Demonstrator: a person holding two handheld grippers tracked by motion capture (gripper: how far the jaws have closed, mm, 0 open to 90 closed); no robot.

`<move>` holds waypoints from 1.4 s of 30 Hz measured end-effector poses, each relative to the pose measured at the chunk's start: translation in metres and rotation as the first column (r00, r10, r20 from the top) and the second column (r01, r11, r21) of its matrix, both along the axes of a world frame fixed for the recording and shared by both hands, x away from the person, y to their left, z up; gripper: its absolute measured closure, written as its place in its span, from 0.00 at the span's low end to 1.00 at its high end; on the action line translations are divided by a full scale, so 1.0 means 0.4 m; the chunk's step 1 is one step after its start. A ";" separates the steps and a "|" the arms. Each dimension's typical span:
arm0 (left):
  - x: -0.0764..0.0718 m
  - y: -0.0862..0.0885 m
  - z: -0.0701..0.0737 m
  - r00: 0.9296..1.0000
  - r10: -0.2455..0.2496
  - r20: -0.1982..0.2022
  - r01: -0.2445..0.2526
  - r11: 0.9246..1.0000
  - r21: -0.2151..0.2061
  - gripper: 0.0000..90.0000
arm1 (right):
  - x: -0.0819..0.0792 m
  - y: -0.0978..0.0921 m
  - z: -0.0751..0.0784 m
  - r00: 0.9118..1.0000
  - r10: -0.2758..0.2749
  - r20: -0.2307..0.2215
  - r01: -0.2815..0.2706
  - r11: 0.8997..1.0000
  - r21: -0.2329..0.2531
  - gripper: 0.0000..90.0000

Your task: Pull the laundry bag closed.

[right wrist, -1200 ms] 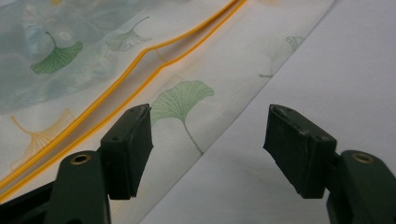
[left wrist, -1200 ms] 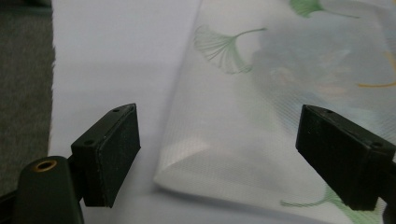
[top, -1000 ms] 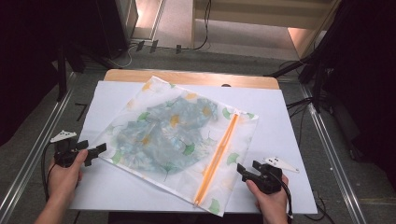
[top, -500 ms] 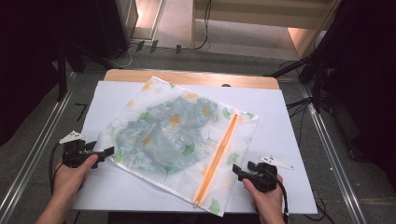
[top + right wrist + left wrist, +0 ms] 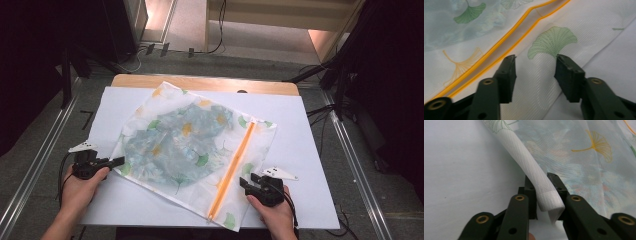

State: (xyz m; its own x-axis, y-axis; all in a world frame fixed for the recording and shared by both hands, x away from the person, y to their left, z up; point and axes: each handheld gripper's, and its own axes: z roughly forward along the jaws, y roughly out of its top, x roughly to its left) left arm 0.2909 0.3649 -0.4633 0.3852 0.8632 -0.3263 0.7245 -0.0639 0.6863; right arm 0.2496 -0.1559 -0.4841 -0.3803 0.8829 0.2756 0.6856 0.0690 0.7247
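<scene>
Mesh laundry bag (image 5: pixel 192 150): lies slantwise on the white sheet (image 5: pixel 310 145) covering the counter, between the two sets of fingers; ginkgo-leaf print, with bluish cloth inside too veiled by the mesh to identify.
Left gripper (image 5: pixel 119 161): its fingers (image 5: pixel 530 192) have closed narrowly on the bag's folded white corner hem (image 5: pixel 541 192), which stands between them; whether both pads press it is hard to judge.
Right gripper (image 5: pixel 244 182): fingers (image 5: pixel 507 72) spread wide, straddling the bag's near edge beside the orange zipper (image 5: pixel 499 47); the mesh lies below and between them, ungripped.
Cut off: both forearms at the bottom edge of the high view.
</scene>
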 end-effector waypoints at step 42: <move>-0.071 -0.093 0.012 0.977 -0.205 -0.063 0.205 0.979 -0.011 0.98 | 0.133 -0.106 0.019 0.995 -0.079 0.055 0.083 0.994 -0.071 0.76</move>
State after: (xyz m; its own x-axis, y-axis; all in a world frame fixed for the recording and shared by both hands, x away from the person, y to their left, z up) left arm 0.2626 0.3277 -0.4585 0.5323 0.7667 -0.3589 0.7382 -0.2128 0.6401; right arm 0.3027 -0.1984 -0.4765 -0.3189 0.9283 0.1912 0.6528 0.0689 0.7544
